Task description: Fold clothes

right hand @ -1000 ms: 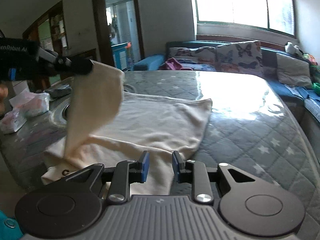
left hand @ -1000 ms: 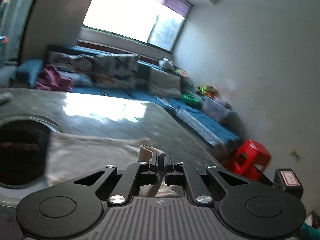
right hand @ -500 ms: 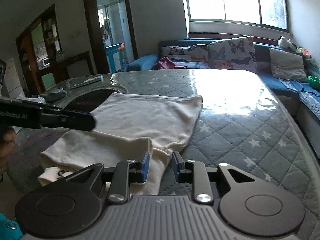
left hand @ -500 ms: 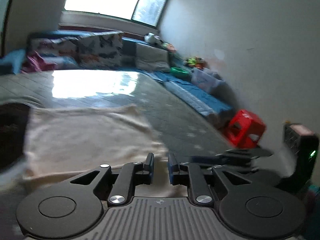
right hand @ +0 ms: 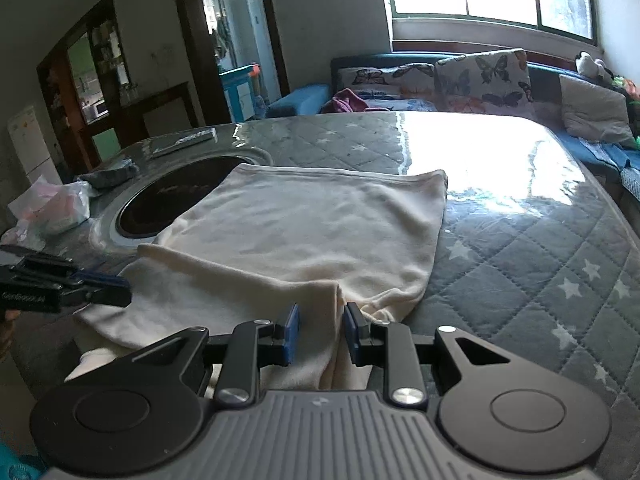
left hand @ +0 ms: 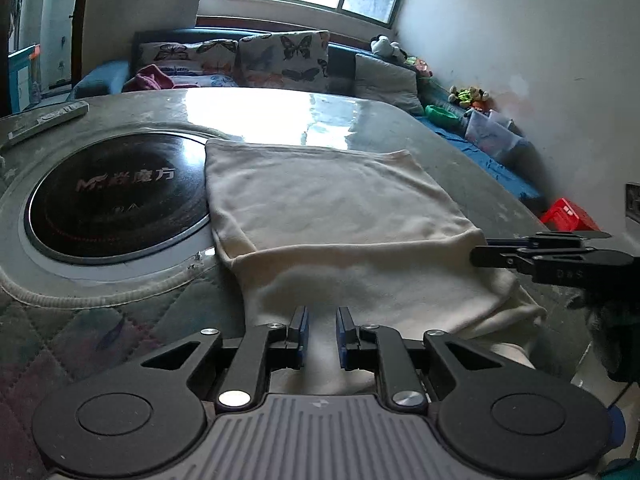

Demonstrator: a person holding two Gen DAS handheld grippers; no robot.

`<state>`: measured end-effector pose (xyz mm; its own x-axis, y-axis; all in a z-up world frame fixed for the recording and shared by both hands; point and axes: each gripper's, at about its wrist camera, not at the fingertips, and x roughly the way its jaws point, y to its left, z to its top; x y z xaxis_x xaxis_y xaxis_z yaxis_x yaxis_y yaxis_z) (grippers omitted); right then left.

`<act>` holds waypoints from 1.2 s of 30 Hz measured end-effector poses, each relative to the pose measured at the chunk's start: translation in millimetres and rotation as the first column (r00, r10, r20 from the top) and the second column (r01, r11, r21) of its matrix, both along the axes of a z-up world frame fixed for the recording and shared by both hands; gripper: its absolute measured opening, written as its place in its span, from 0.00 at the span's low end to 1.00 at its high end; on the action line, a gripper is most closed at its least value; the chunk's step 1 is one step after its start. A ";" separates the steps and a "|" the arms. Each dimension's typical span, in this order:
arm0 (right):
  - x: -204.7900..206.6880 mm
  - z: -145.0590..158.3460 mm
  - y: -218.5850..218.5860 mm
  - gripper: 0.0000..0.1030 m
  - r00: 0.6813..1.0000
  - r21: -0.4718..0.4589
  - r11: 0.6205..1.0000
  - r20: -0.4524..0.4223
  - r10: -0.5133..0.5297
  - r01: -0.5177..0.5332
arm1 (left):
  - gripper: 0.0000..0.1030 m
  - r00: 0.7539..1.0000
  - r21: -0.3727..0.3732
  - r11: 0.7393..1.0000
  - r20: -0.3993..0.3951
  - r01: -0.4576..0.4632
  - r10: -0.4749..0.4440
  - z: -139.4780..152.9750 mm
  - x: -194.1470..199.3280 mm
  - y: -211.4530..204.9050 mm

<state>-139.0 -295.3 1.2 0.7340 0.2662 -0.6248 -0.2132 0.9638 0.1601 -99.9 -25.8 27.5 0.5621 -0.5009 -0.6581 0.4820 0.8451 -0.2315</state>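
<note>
Left gripper [left hand: 320, 334]: jaws slightly parted, gripping nothing
Right gripper [right hand: 319, 330]: slightly parted, empty
Cream garment [left hand: 340, 216]: folded, lay ahead of both
Risk: near hem overhung table edge, could slide, judged

Round black hob [left hand: 116, 196], butterfly cushions [left hand: 280, 56], red stool [left hand: 568, 216]

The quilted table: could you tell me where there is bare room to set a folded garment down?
The quilted table lies bare right of the cream garment, up to the far sofa-side edge. Left is crowded: the black cooktop, a remote and a plastic bag.
</note>
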 end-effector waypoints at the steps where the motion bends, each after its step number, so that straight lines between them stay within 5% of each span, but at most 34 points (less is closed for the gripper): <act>1: 1.5 -0.7 0.1 0.23 1.000 0.006 1.000 -0.003 -0.003 0.003 | 0.16 1.000 0.001 1.000 0.003 0.003 -0.003 0.2 0.1 0.4; 5: 2.9 3.9 2.1 0.08 1.000 0.010 1.000 -0.009 0.001 -0.001 | 0.16 1.000 -0.001 1.000 0.009 0.028 -0.028 -0.5 1.3 1.9; 12: -14.6 39.2 9.0 0.07 1.000 0.020 1.000 0.021 0.002 -0.003 | 0.16 0.997 -0.010 0.997 0.007 0.075 -0.075 -1.3 5.8 13.7; 18: -4.5 18.6 -6.3 0.15 0.996 0.016 0.996 -0.045 -0.081 0.082 | 0.16 0.996 0.012 0.996 0.016 0.093 -0.093 2.8 4.7 20.4; 24: -21.3 20.5 -9.1 0.16 0.998 0.013 1.000 -0.057 -0.021 0.022 | 0.31 0.975 0.020 0.978 0.078 0.207 -0.208 16.2 -21.1 11.7; 33: -27.0 5.1 -3.0 0.16 0.995 0.020 1.000 -0.096 -0.005 0.007 | 0.31 0.942 0.147 0.944 0.121 0.296 -0.314 3.3 -33.7 -25.2; 36: -26.9 6.9 -0.9 0.09 0.996 0.009 1.000 -0.088 0.001 0.000 | 0.29 0.934 0.187 0.935 0.141 0.301 -0.329 -0.7 -35.6 -29.1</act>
